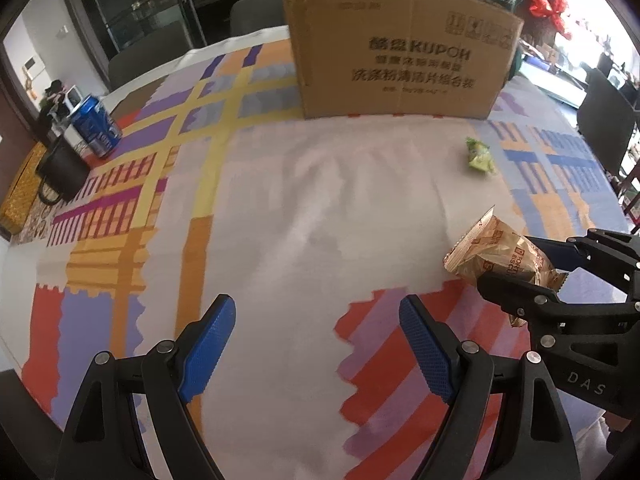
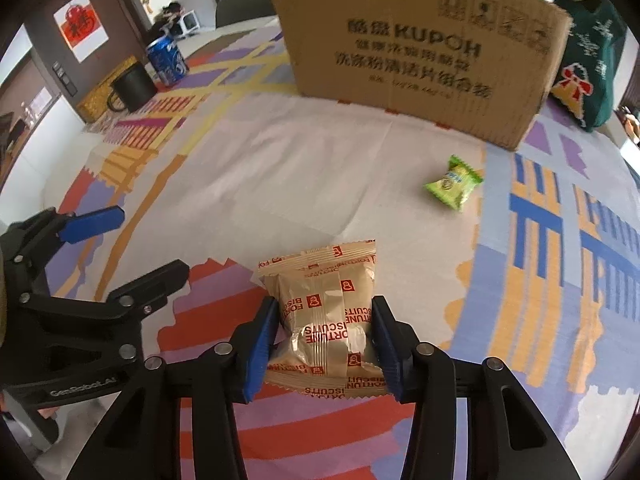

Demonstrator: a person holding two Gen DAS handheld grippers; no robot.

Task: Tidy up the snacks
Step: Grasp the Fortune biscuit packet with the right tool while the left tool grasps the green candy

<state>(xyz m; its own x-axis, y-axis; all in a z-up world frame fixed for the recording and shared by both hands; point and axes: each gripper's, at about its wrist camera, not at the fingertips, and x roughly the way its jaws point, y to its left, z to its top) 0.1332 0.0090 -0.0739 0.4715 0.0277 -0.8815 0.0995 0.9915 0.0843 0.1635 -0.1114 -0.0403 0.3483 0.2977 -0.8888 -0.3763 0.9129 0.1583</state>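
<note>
Right gripper [image 2: 325, 344]: jaws narrow, blue pads pressed on both sides of a gold fortune-biscuit packet [image 2: 324, 312] w/ red print; packet sits between the fingers, its lower seam just above the tablecloth [image 2: 304, 168]. From the left wrist view the same packet [image 1: 500, 254] shows at right, clamped in the black fingers, one sealed end sticking out toward table centre.

Left gripper [image 1: 316, 344]: jaws wide, nothing between the blue pads; it hangs over a pale patch of cloth bordered by red and lilac stripes. In the right wrist view it appears at left, apart from the packet, w/ its fingers spread.

Beyond the jaws: a small green snack packet [image 2: 454, 182] lies flat on the cloth, well apart from the gold one, between it and a cardboard box [image 2: 416, 52]. Box stands upright at the far side of the table, printed side facing the cameras, "KUPOH" legible; its inside is not visible.

Far left corner: blue drink can [image 1: 96, 128] upright, just beside a black mug [image 1: 64, 168]; a gold patterned box [image 1: 20, 196] next to the mug at the table edge. Far right, behind the cardboard box: dark green bag [image 2: 588, 60] w/ a red bow motif.
</note>
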